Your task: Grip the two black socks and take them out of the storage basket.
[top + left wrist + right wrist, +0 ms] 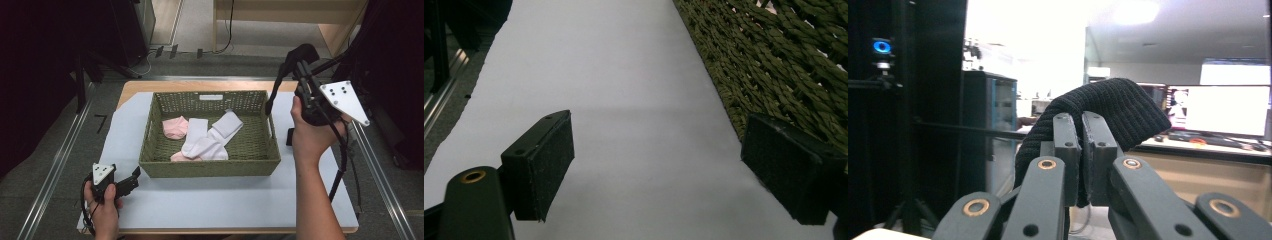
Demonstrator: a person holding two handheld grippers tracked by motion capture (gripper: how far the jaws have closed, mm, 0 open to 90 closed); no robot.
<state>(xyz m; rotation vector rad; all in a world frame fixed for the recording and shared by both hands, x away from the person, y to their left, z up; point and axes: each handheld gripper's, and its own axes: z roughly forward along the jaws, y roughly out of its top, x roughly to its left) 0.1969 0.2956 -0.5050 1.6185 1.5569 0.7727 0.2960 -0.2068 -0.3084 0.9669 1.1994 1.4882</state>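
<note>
A black sock [287,70] hangs from my right gripper [302,67], which is raised above the basket's right end; its jaws are shut on the sock [1098,112] in the right gripper view, the gripper [1081,150] pointing level out into the room. The green woven basket [210,167] holds a pink sock [175,127] and white socks [207,140]. My left gripper [134,179] rests low on the white sheet at the basket's front left corner. Its jaws stand open with nothing between them, left gripper [659,165] beside the basket wall [774,70].
A white sheet [210,205] covers the wooden table. Another small dark thing [289,136] lies on the sheet right of the basket. Metal rails run along both table sides, and dark stands and cables lie on the floor behind.
</note>
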